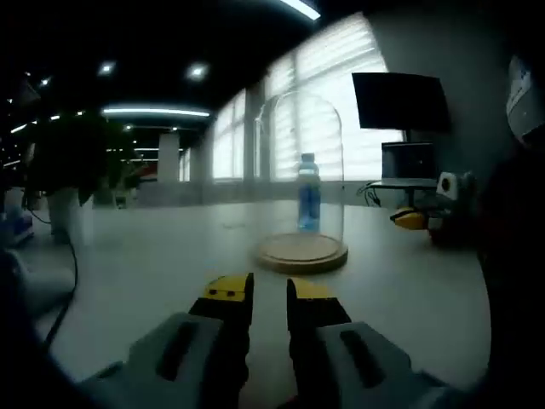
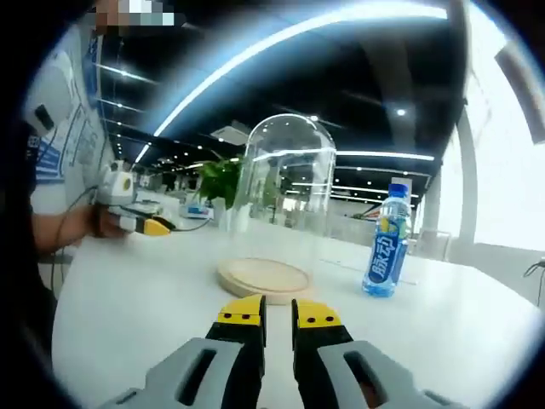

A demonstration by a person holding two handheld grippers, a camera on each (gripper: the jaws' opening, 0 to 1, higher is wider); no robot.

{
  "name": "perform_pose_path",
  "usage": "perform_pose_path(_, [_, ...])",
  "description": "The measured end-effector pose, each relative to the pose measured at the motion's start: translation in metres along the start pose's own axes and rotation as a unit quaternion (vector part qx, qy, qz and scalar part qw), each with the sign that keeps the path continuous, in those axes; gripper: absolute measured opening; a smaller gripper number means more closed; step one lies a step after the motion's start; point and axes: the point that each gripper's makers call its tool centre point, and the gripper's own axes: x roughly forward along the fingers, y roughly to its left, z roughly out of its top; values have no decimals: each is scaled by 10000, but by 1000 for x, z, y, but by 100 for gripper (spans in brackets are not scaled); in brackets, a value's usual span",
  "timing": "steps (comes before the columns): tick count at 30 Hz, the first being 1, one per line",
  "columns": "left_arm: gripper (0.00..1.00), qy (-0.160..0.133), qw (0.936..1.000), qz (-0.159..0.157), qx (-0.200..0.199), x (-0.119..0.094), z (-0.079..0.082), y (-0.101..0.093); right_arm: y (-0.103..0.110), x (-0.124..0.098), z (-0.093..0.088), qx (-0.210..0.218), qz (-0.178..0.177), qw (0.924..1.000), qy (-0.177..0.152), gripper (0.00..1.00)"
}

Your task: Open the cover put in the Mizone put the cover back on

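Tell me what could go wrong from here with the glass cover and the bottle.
1. The glass dome is tall, smooth and clear; a narrow claw pinch may slip, and a drop onto the table could break it.
2. The Mizone bottle stands upright beside the wooden base, so a swung dome could topple it.
3. The left claw is almost closed and needs opening first.

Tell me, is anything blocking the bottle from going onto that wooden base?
Yes: the glass dome sits on the wooden base, covering it. The Mizone bottle stands on the table beside it, outside the glass. The dome must come off first; nothing else lies between them.
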Motion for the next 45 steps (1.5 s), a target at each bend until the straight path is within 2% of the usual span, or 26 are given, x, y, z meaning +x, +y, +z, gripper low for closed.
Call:
perform_pose_path(25, [14, -75, 9999, 90, -128, -1, 3, 6, 0, 0, 0, -47, -36, 10000, 16, 5])
perform_pose_path(45, [15, -68, 9999, 55, -83, -1, 3, 4, -2, -1, 1, -8, -64, 10000, -17, 5])
